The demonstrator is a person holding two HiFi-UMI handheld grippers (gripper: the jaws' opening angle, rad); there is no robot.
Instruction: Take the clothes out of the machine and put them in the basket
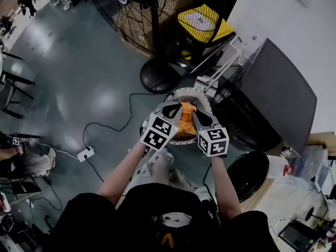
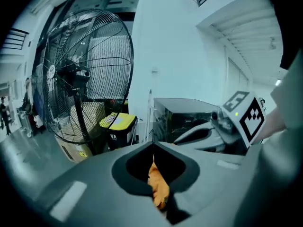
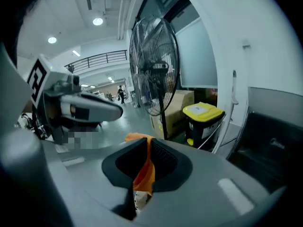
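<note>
Both grippers hold one orange garment (image 1: 185, 121) above a round white basket (image 1: 202, 94) on the floor. My left gripper (image 1: 175, 111) is shut on the orange cloth (image 2: 158, 186), which shows between its closed jaws. My right gripper (image 1: 197, 114) is shut on the same orange cloth (image 3: 145, 171), a fold sticking out above the jaws. The dark machine (image 1: 273, 96) with its black door stands to the right; its inside is hidden. In the left gripper view the right gripper (image 2: 215, 126) shows at the right.
A large black floor fan (image 1: 152, 14) stands behind the basket, with a yellow-lidded bin (image 1: 202, 22) beside it. A power strip (image 1: 85, 154) and black cable lie on the floor at left. A white wall rises at right. The person's legs are below.
</note>
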